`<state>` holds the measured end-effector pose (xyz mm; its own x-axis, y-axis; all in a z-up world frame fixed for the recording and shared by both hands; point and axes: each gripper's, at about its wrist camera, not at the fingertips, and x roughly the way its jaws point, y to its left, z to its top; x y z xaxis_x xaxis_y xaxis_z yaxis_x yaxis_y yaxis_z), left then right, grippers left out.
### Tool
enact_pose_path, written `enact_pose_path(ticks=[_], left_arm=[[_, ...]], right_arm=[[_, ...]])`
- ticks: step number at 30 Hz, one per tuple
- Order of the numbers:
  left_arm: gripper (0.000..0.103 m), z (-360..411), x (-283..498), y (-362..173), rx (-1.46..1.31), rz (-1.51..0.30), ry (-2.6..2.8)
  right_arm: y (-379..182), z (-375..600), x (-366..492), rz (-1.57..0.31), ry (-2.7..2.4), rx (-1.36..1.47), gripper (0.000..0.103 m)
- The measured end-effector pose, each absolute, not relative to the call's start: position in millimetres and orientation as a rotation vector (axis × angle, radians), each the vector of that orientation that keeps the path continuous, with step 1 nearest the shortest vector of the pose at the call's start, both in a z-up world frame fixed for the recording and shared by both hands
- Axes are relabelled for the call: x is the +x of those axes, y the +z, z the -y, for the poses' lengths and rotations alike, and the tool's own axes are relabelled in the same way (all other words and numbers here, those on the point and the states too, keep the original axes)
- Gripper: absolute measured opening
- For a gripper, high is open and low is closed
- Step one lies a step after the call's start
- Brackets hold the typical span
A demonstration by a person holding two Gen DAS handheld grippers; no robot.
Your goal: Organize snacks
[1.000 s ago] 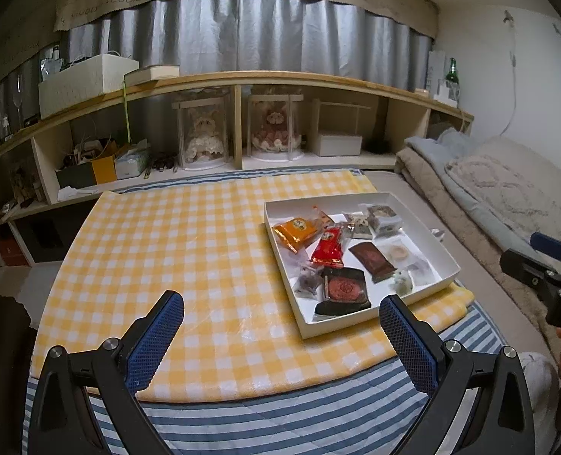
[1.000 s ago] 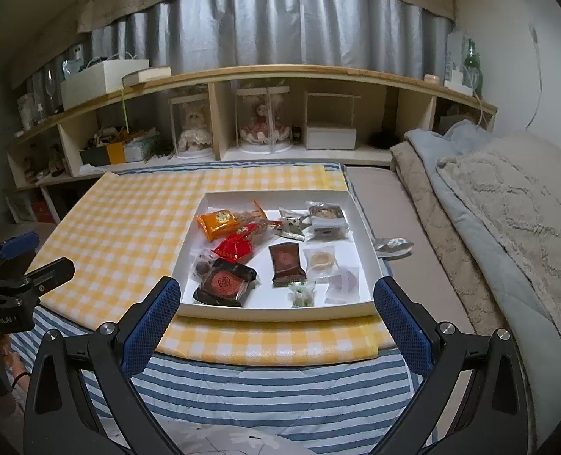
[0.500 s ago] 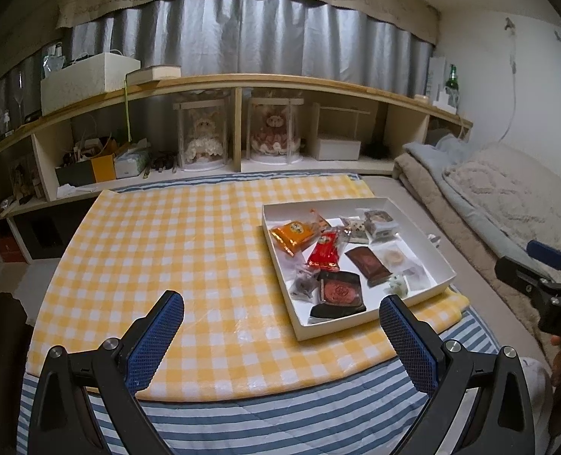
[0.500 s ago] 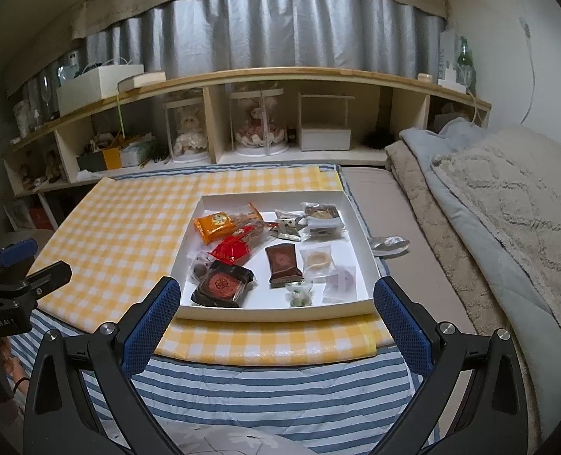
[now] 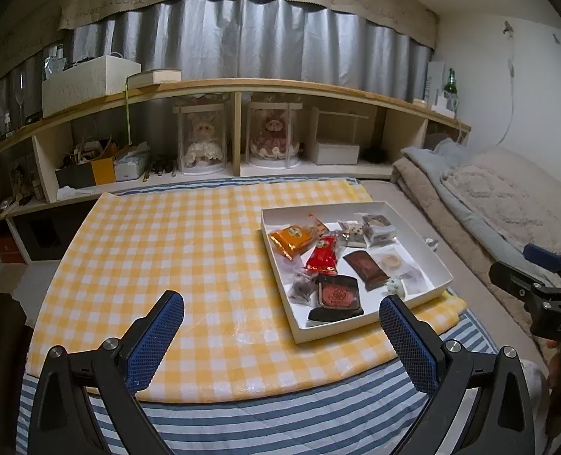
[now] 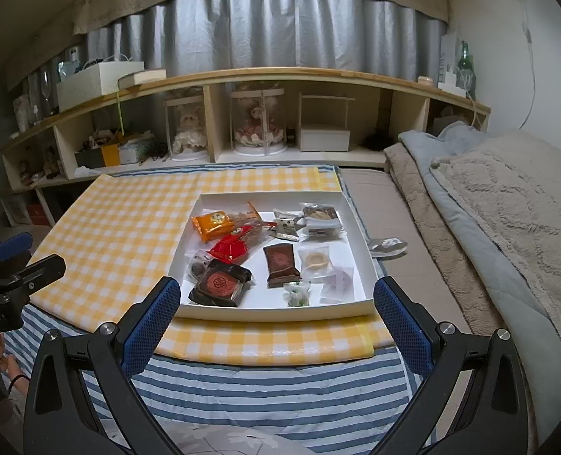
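On the checked cloth (image 6: 121, 227) sits a snack tray (image 6: 360, 235); both claws (image 5: 280, 318) (image 6: 273, 303) gape empty.

A glossy, plastic-looking yellow-checked cloth (image 6: 129, 227) is laid over striped quilted fabric (image 6: 280, 390). Shiny foil and clear film wrappers (image 6: 227, 246) are held in a matt white card tray (image 6: 280, 313). Fluffy blankets (image 6: 515, 204) are seen right; smooth wooden shelving (image 6: 280, 74) far.

1 white tray (image 6: 360, 240) holds about 11 wrapped snacks: 1 orange packet (image 6: 213, 224), 1 red packet (image 6: 230, 247), 2 dark brown packets (image 6: 281, 264), several clear-wrapped pieces. 1 checked cloth (image 6: 129, 227). 2 cased dolls (image 6: 186, 129) on shelf.
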<state>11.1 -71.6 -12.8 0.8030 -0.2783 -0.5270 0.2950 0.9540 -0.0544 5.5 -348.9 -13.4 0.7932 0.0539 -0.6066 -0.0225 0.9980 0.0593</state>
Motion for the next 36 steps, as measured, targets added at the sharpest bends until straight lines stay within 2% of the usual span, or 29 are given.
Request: enact_pose_path(ticks=[36], left_arm=[[0.103, 78.5, 3.0, -11.5, 0.024, -0.552, -0.296]], right_arm=[[-13.5, 350.9, 7.0, -0.653, 0.045, 0.046, 0.103]])
